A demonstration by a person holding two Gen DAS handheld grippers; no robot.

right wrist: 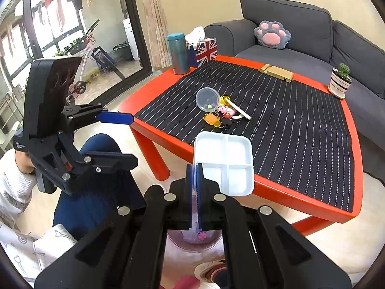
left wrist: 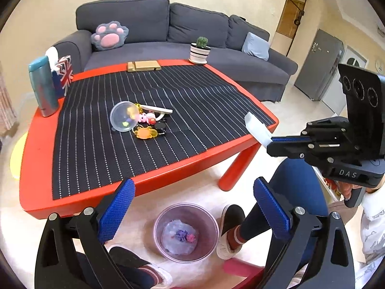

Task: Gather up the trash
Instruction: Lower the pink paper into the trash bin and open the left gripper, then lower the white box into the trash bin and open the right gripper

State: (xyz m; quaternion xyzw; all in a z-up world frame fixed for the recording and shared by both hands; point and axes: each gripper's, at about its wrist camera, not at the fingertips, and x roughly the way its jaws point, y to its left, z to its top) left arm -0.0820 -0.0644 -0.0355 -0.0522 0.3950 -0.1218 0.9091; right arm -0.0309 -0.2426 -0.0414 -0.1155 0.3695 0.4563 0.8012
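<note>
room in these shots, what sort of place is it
Most likely a home living room: a grey sofa with a paw-shaped cushion, a low red table with a tissue box on it, and a glass door to a balcony with hanging laundry.

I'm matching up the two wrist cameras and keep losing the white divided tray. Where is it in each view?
Left wrist view: the white tray shows edge-on at right, off the table's near corner, clamped in the right gripper.
Right wrist view: the tray sits lower centre, its four empty compartments showing, held by its edge.
Shared landmark: the clear bin on the floor.
</note>
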